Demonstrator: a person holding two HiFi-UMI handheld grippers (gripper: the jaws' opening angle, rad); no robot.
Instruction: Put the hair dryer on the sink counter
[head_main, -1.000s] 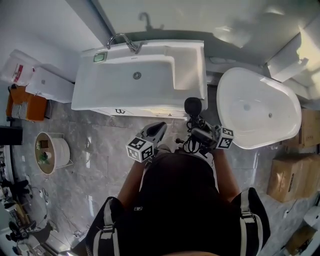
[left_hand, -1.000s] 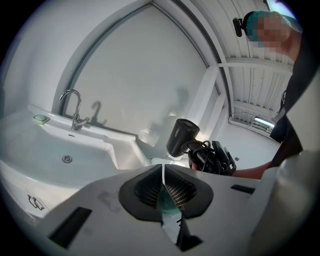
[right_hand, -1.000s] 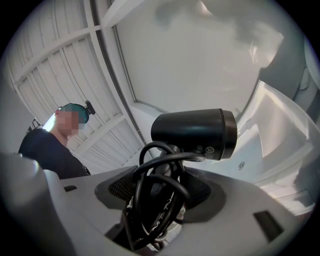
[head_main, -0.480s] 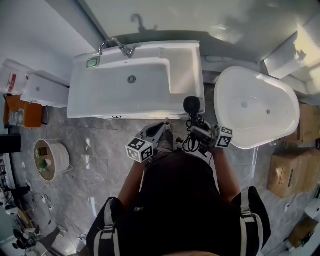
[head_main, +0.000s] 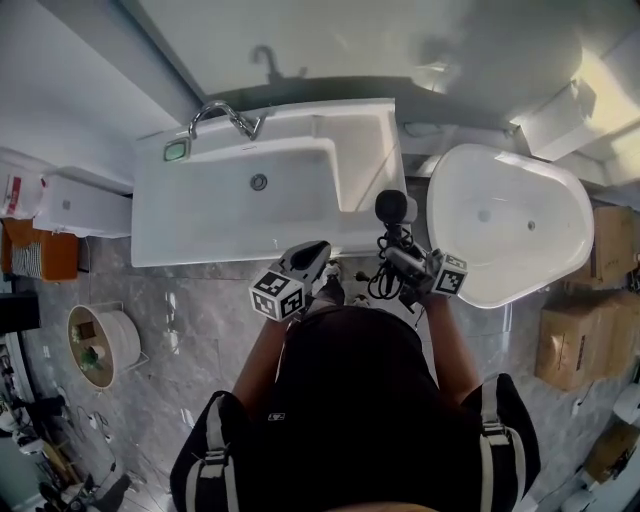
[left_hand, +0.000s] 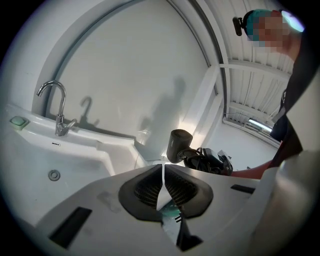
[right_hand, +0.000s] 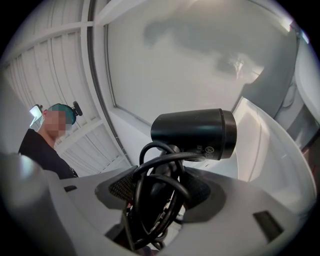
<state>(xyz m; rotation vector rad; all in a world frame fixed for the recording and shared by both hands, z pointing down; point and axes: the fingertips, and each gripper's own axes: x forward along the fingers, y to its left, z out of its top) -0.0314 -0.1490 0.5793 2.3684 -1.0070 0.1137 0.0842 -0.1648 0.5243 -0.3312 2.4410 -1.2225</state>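
Sink tabletop (head_main: 370, 160) front corner is now reached by the hair dryer (head_main: 391, 207), handle and cord pinched in right gripper (head_main: 403, 258) fingers; left gripper (head_main: 320, 250) fingers pressed together; set-down judged imminent

The person wears a black top (head_main: 350, 400) and 2 black straps (head_main: 212, 440) with pale buckles. The left gripper (head_main: 320, 252) and right gripper (head_main: 393, 245) are pale grey with black ribbed pads (left_hand: 145, 190). Each carries a cube (head_main: 278, 297) of black-and-white square markers.

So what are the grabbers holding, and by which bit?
The right gripper clamps the black hair dryer by its cord-wrapped handle. The left gripper is shut, holding nothing.
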